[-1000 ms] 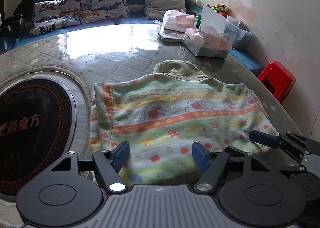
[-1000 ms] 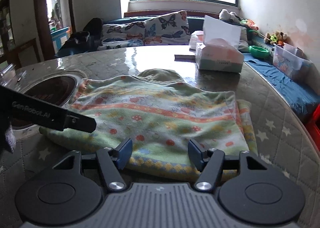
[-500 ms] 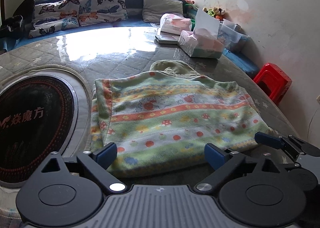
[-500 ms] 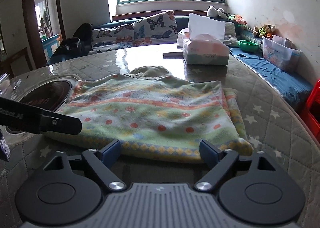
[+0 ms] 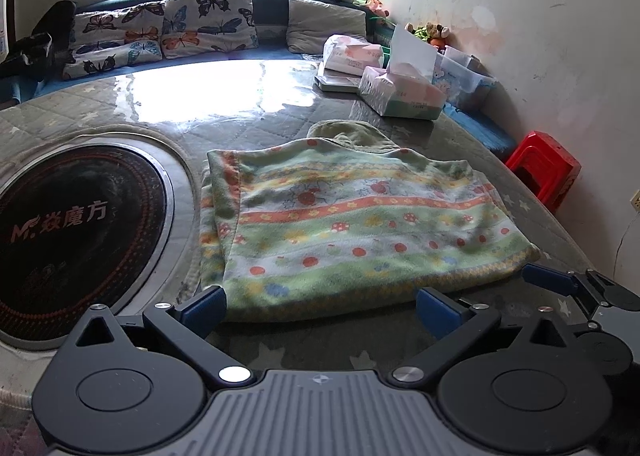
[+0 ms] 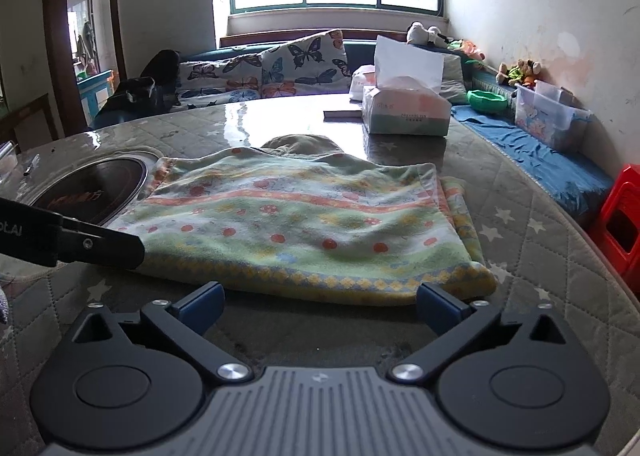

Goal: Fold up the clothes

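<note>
Freshly released, the folded garment (image 5: 352, 223) lies flat; both grippers (image 5: 320, 306) (image 6: 320, 304), jaws just spread wide and empty, could snag its near hem.

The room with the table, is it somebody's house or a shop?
Most likely somebody's house, a living or dining room. A bench with butterfly cushions runs under the window, soft toys sit by the wall, and a tissue box stands on the quilt-covered table.

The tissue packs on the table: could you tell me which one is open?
The nearer tissue pack, with a white sheet standing up from its top; the pink pack behind it looks sealed.
</note>
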`<state>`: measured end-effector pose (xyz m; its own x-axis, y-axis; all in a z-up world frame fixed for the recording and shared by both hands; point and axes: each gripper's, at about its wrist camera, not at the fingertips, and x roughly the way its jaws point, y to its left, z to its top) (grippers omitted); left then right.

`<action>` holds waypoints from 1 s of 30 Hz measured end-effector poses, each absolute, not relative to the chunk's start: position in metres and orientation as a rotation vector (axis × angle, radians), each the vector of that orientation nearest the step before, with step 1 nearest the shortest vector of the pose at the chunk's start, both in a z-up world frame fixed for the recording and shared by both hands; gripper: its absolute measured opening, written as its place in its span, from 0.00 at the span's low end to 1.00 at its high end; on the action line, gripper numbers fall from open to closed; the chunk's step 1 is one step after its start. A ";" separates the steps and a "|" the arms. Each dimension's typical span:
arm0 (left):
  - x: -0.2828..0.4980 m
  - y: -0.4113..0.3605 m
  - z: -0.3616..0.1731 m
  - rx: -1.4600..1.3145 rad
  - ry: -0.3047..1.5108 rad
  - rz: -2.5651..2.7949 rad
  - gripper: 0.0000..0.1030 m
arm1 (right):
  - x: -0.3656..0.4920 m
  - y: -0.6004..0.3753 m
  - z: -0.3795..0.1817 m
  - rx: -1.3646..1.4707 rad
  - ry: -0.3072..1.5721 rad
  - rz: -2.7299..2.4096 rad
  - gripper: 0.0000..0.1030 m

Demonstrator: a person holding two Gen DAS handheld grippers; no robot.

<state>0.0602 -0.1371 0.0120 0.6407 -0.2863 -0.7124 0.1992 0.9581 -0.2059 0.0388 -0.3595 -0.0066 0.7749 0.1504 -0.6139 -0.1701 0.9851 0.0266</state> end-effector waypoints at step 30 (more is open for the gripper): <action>0.011 -0.124 0.029 -0.090 0.670 -0.328 1.00 | 0.007 -0.352 0.006 0.003 0.581 0.107 1.00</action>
